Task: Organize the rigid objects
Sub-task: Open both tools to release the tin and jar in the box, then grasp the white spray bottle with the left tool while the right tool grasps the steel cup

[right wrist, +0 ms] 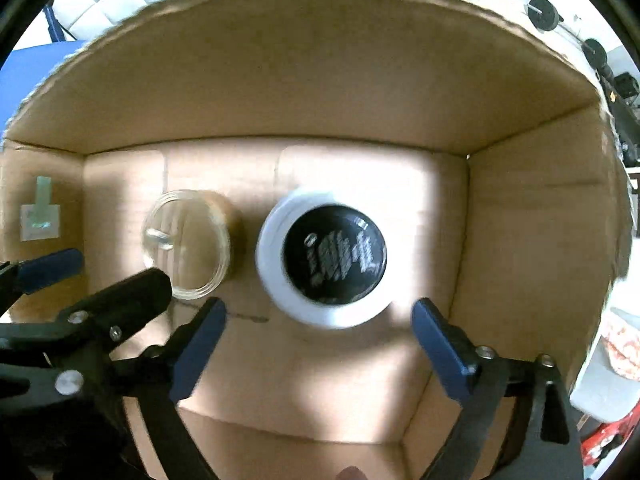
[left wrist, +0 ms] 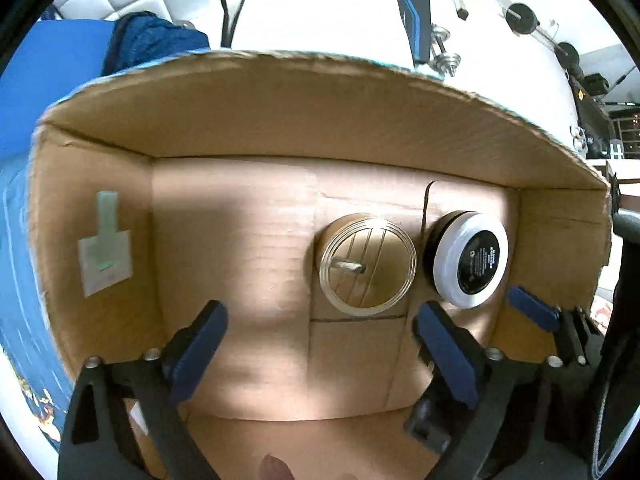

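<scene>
An open cardboard box (left wrist: 280,120) holds two things on its floor. A clear glass jar (left wrist: 367,266) stands upright, mouth up, and also shows in the right wrist view (right wrist: 188,244). Beside it on the right sits a white tub with a black label (left wrist: 472,260), seen larger in the right wrist view (right wrist: 326,266). My left gripper (left wrist: 320,336) is open and empty, hovering above the box floor just short of the jar. My right gripper (right wrist: 318,338) is open and empty, just above and short of the white tub; its fingers (left wrist: 532,308) show at the right of the left wrist view.
The box walls (right wrist: 540,240) stand close on all sides. A white and green sticker (left wrist: 106,256) is on the left wall. Outside lie a blue surface (left wrist: 40,80), dark blue cloth (left wrist: 156,40) and dumbbells (left wrist: 524,18) on a white floor.
</scene>
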`<state>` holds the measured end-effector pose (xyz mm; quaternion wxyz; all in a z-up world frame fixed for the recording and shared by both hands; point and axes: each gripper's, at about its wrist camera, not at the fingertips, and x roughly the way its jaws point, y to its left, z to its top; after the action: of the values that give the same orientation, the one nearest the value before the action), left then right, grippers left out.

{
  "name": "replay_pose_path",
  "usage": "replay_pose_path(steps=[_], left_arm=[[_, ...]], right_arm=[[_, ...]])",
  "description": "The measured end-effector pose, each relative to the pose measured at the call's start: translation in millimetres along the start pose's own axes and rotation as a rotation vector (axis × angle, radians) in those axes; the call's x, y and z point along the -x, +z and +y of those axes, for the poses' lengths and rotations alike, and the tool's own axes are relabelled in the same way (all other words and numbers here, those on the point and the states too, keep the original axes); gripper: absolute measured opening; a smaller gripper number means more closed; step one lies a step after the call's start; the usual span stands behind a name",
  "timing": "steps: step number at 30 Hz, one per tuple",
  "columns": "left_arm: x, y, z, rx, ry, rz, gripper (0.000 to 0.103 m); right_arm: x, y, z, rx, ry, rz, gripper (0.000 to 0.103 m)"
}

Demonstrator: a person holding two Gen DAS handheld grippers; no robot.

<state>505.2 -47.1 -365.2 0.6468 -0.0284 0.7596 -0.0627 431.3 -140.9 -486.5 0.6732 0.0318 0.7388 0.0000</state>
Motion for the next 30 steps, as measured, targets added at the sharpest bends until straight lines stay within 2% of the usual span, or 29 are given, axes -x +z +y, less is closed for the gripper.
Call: replay_pose_path(steps=[5, 11, 16, 21, 27, 30], left_arm=[[37, -16, 11, 0.008, 0.012, -0.072, 0.102], [50, -57, 8, -0.009, 0.062, -0.185, 0.102], [72, -85, -1, -0.014, 0.082, -0.279, 0.102], [102, -118, -10, -0.028, 0.094, -0.355, 0.102], [129, -159, -25, -0.056, 0.089, -0.44, 0.102], [137, -181, -25, -0.063, 0.081, -0.457, 0.102]], right_arm=[[22, -25, 3, -0.025, -0.019, -0.053, 0.103], [49, -62, 9, -0.059, -0.01, -0.122, 0.103], [72, -111, 18, -0.033, -0.065, -0.202, 0.103], [122, -132, 17, -0.041, -0.056, -0.271, 0.103], [154, -166, 9, -0.058, -0.011, -0.339, 0.103], [166, -191, 4, -0.062, 0.006, -0.37, 0.103]])
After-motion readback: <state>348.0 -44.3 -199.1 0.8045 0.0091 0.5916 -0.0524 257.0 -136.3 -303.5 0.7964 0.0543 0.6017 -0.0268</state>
